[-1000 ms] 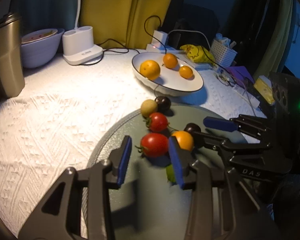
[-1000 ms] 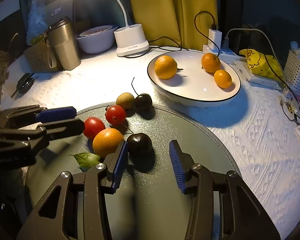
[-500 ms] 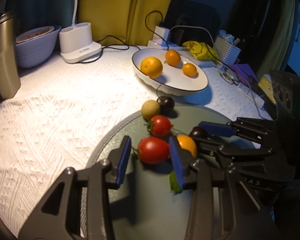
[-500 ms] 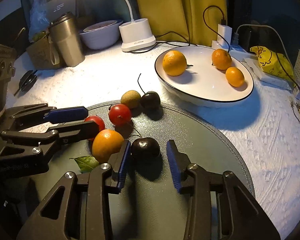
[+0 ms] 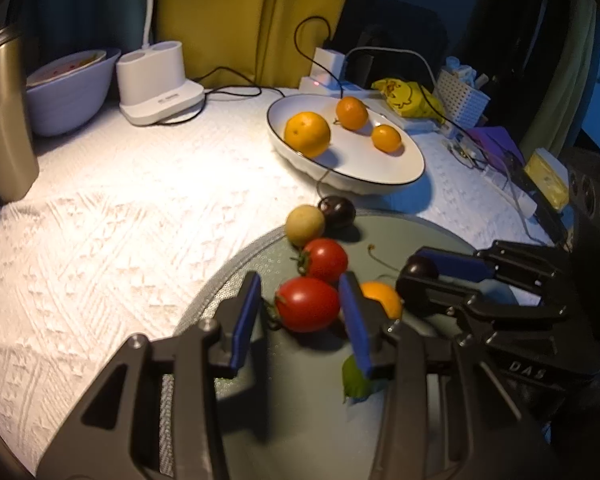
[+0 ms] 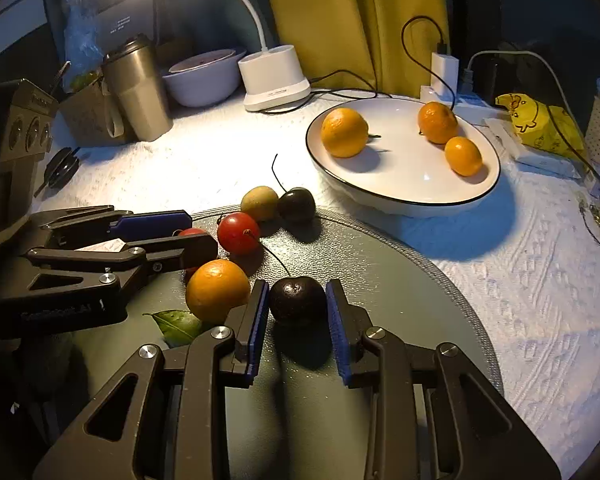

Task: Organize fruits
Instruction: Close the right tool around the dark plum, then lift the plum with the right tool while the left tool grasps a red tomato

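Fruits lie in two groups: loose ones on a round grey mat (image 6: 400, 272) at the near edge of the desk (image 6: 204, 160), and three oranges on a white plate (image 6: 476, 196) just beyond it. On the mat, a dark cherry (image 6: 298, 299) sits between the blue pads of the right tongs (image 6: 298, 316), which are narrowed to either side of it, with the pads at or just off its skin (whether they press yet I cannot tell). A red tomato (image 5: 308, 304) sits between the pads of the left tongs (image 5: 304, 320), which stand wider, with a clear gap on the left pad's side. Close by are an orange (image 6: 217, 290) with a green leaf (image 6: 178, 325), a second tomato (image 6: 238, 233), a yellowish fruit (image 6: 259, 203) and another dark cherry (image 6: 297, 204).

The step in hand looks like a double pick: each pair of tongs lined up on one fruit. Next, both need to close gently, since soft skins bruise and round fruit can roll out, then lift clear of the neighbours.

Only the right view shows the lamp (image 6: 272, 76), steel mug (image 6: 138, 88) and the cherry's fit between the pads; the left view alone shows the tomato's gap.
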A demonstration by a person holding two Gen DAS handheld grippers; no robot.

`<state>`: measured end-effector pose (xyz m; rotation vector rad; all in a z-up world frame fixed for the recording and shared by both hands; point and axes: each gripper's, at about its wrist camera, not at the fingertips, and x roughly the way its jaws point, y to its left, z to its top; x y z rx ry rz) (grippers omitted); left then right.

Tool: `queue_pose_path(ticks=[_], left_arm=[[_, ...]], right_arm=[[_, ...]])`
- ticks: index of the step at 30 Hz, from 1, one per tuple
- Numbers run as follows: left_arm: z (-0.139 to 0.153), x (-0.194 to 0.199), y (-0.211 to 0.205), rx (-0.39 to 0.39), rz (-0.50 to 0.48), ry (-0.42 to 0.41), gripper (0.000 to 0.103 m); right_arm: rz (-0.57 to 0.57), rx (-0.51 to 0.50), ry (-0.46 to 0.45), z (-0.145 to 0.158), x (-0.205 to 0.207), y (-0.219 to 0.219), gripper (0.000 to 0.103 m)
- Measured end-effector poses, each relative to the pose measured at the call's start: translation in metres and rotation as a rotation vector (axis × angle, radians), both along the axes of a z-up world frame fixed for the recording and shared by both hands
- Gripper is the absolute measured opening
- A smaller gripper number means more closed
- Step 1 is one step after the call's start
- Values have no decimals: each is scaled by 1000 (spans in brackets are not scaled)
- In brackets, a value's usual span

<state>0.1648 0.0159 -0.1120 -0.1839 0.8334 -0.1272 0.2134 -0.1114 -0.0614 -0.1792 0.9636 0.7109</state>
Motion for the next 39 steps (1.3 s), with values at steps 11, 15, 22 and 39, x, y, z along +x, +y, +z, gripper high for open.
queue_pose_path(ticks=[11, 15, 22, 39], left_arm=[[7, -9, -1, 3, -28, -17, 28], [10, -11, -2, 8, -33, -27, 26], [10, -3, 1, 30, -53, -17, 33], [8, -18, -9, 145, -123, -24, 39]], right_arm=[[-19, 18, -24, 11, -1, -9, 31], [-20, 21, -31, 14, -2, -9, 31], [-20, 21, -36, 18, -5, -9, 31], [-14, 21, -40, 19, -5, -10, 31]])
